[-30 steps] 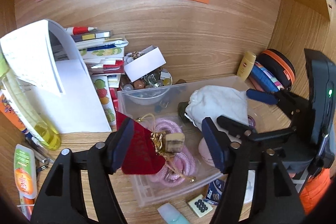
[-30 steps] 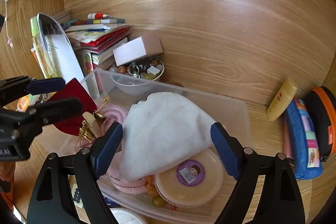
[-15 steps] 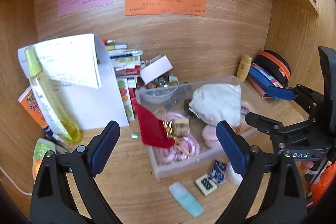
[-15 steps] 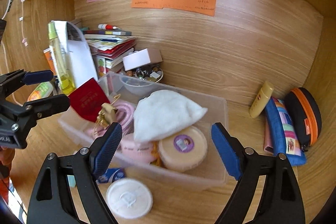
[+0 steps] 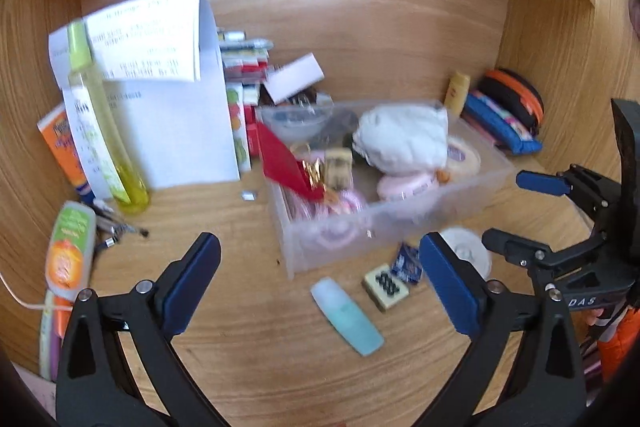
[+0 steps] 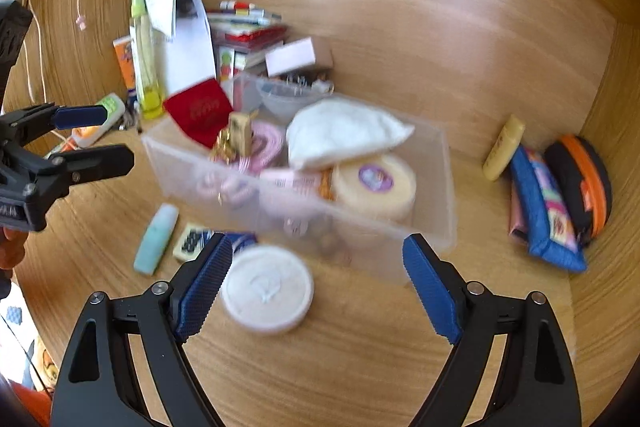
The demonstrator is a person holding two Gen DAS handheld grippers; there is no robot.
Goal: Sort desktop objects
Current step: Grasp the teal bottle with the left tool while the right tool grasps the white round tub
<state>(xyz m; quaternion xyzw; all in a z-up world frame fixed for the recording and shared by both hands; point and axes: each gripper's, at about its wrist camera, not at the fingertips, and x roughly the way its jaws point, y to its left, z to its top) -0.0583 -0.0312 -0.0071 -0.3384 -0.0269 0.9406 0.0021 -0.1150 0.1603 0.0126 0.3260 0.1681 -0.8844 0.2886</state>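
Observation:
A clear plastic bin [image 5: 472, 187] [image 6: 444, 187] sits mid-desk holding a red pouch [image 5: 284, 157] [image 6: 198, 109], pink cord, a white cloth [image 5: 404, 137] [image 6: 340, 133] and a round cream tin [image 6: 374, 183]. In front of it lie a pale blue tube [image 5: 347, 315] [image 6: 156, 239], a small cream card with black dots [image 5: 385, 285], a blue packet [image 5: 407, 262] and a white round lid [image 6: 267, 287]. My left gripper [image 5: 316, 279] is open and empty, back from the bin. My right gripper [image 6: 316, 287] is open and empty above the lid.
A yellow spray bottle [image 5: 102, 131], white papers [image 5: 168, 99] and stacked books [image 5: 244, 67] stand at back left. An orange-green tube [image 5: 66, 251] lies at left. Yellow bottle [image 6: 503, 147], blue pouch [image 6: 544, 203] and black-orange case [image 6: 580, 183] sit at right. Wooden walls enclose the desk.
Both grippers have drawn back from the bin. The left gripper opened and left the red pouch in the bin. The items in front of the bin have come into view.

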